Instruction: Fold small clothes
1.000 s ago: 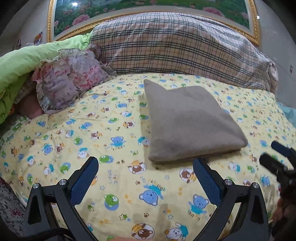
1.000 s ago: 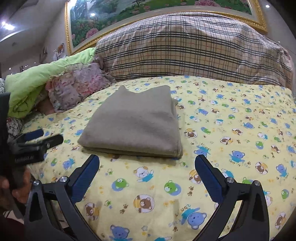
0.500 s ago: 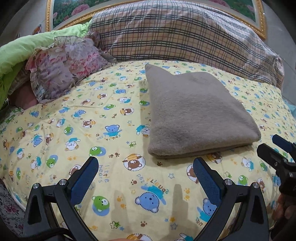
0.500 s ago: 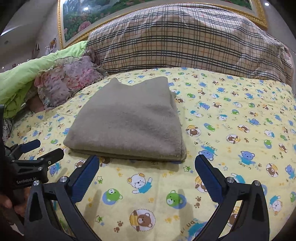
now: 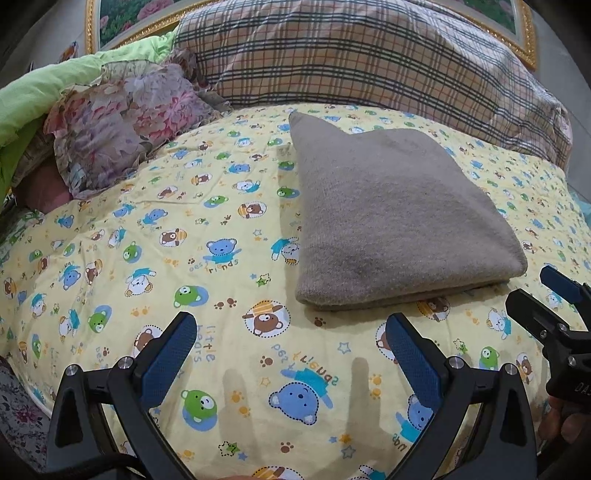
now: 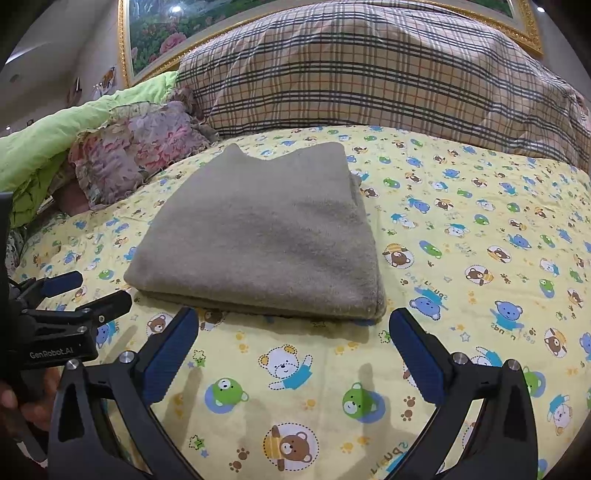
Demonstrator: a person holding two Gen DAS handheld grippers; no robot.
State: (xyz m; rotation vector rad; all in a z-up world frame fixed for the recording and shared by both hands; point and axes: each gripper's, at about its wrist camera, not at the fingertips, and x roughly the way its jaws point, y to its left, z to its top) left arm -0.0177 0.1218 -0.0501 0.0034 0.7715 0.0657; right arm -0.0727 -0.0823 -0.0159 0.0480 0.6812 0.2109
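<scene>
A folded grey-brown garment (image 5: pixel 399 218) lies flat on the yellow bear-print bedsheet (image 5: pixel 155 236); it also shows in the right wrist view (image 6: pixel 266 236). My left gripper (image 5: pixel 291 332) is open and empty, just short of the garment's near left corner. My right gripper (image 6: pixel 291 325) is open and empty, its jaws wide just in front of the garment's near edge. The right gripper shows at the right edge of the left wrist view (image 5: pixel 543 291), and the left gripper shows at the left edge of the right wrist view (image 6: pixel 85 291).
A large plaid pillow (image 5: pixel 369 59) lies across the head of the bed. A floral pillow (image 5: pixel 118 122) and a green quilt (image 5: pixel 44 96) sit at the back left. A gold-framed painting (image 6: pixel 155 33) hangs behind.
Both grippers have moved forward and lower toward the garment's near edge. The garment has not moved. Both stay open.
</scene>
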